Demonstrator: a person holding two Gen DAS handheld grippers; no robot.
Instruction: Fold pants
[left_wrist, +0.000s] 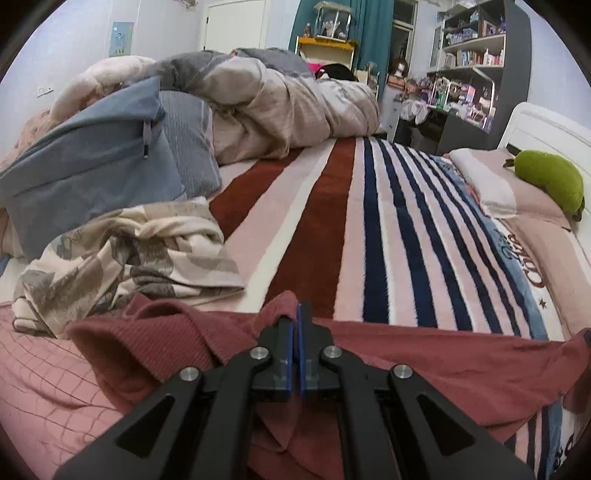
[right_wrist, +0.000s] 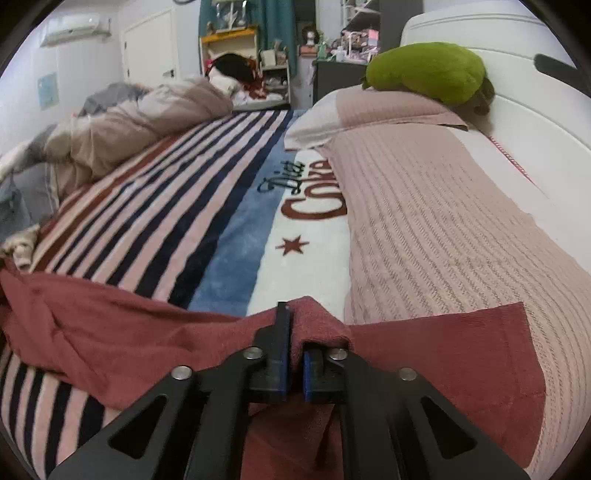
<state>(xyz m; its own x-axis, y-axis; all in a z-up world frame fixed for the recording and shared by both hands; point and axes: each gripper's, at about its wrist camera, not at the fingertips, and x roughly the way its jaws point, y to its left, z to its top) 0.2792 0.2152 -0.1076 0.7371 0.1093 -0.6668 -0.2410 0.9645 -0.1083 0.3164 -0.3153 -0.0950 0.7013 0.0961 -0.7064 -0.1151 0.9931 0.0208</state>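
Dark red ribbed pants (left_wrist: 443, 362) lie across the near part of the bed, over a striped blanket (left_wrist: 369, 229). My left gripper (left_wrist: 297, 310) is shut on a raised fold of the pants, with its blue pads pressed together around the cloth. In the right wrist view the pants (right_wrist: 110, 332) stretch off to the left. My right gripper (right_wrist: 295, 314) stands slightly open. A bunched edge of the pants hangs in the narrow gap and drapes over the right finger, covering its tip. The left finger (right_wrist: 282, 332) shows bare beside the cloth.
A crumpled patterned cloth (left_wrist: 129, 254) lies to the left of the pants, with a blue pillow (left_wrist: 92, 173) and a heaped duvet (left_wrist: 277, 103) behind it. A pink knitted cover (right_wrist: 443, 229) and a green plush toy (right_wrist: 428, 70) sit by the white headboard (right_wrist: 517, 92).
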